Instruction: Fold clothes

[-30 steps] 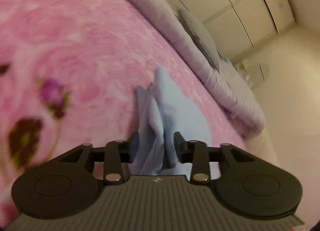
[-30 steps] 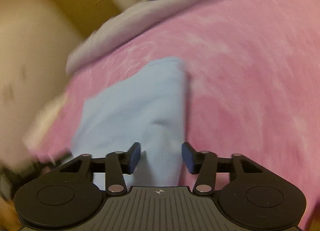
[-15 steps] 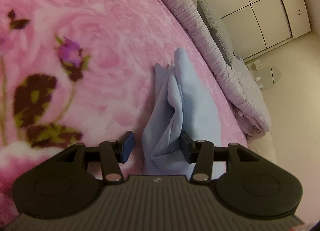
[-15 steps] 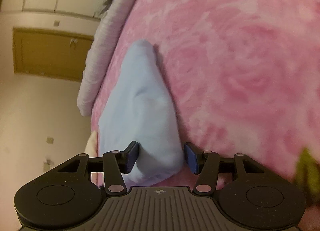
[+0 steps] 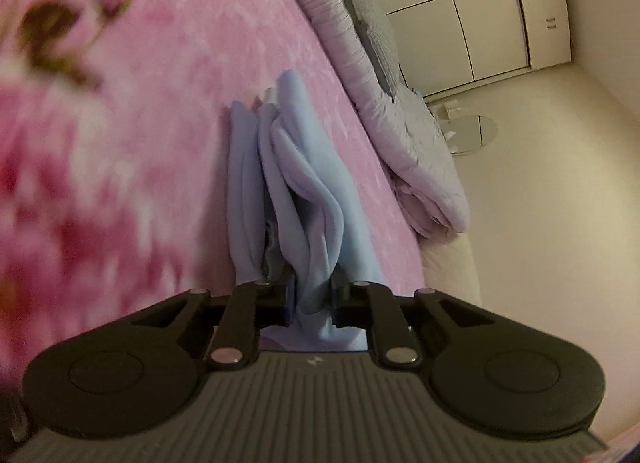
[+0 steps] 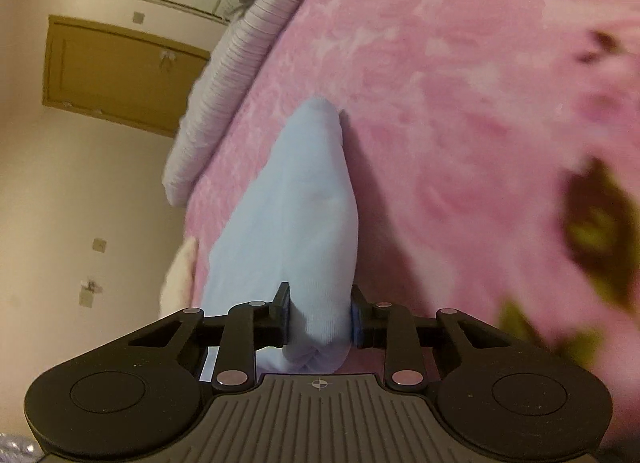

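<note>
A light blue garment [image 5: 296, 183] lies bunched in long folds on a pink floral blanket [image 5: 152, 111]. My left gripper [image 5: 313, 299] is shut on its near end, cloth pinched between the blue pads. In the right wrist view the same light blue garment [image 6: 296, 215] stretches away as a smooth narrow ridge. There my right gripper [image 6: 320, 317] is shut on a thick fold of its near edge. Both held ends rise slightly off the blanket; what lies under the folds is hidden.
A folded lilac quilt [image 5: 408, 135] with a grey pillow [image 5: 372, 35] runs along the bed's far edge. White wardrobe doors [image 5: 480, 19] and a cream floor lie beyond. A wooden door [image 6: 116, 71] shows in the right wrist view. Pink blanket [image 6: 460, 123] spreads wide beside the garment.
Both grippers were open around the garment half a second ago and have now shut on it. Both views have tilted and shifted, and the cloth is gathered tighter between the pads.
</note>
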`<state>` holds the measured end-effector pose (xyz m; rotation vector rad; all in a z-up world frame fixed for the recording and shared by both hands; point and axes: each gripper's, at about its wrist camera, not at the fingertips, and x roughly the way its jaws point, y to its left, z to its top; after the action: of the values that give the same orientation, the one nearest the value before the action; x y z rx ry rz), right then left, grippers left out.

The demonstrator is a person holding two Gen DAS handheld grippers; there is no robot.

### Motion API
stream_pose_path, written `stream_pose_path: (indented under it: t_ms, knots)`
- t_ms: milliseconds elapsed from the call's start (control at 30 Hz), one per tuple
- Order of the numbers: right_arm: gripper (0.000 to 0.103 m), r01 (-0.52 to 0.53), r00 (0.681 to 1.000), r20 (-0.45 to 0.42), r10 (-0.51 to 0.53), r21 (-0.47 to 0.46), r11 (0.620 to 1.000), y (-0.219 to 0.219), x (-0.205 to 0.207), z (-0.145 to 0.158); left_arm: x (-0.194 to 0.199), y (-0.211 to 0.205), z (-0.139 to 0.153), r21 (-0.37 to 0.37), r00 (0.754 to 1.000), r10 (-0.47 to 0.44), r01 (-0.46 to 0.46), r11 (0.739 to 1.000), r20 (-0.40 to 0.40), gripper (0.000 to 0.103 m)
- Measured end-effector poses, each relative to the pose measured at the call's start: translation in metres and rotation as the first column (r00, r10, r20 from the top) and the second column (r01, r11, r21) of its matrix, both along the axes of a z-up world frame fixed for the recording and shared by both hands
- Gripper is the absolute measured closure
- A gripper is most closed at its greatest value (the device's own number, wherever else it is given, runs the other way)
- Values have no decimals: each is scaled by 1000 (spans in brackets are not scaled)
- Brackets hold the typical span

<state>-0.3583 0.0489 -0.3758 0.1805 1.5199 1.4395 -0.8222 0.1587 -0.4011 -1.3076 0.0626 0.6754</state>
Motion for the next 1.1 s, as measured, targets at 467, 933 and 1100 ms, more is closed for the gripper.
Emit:
stream_pose_path:
  t_ms: [467, 933, 1100]
  knots:
    - [65, -265, 811, 570, 127, 166, 950, -11, -77, 72, -10, -17, 53, 157, 994, -97, 89, 984, 49, 87]
    - [65, -264, 885, 408, 224, 45, 963, 18, -57, 36, -5, 31, -35, -110, 974, -108, 131, 985, 201, 77]
    - [65, -266, 889, 397, 226, 48, 963, 22, -55, 31, 14, 45, -47, -119, 955, -152, 186, 975, 253, 88]
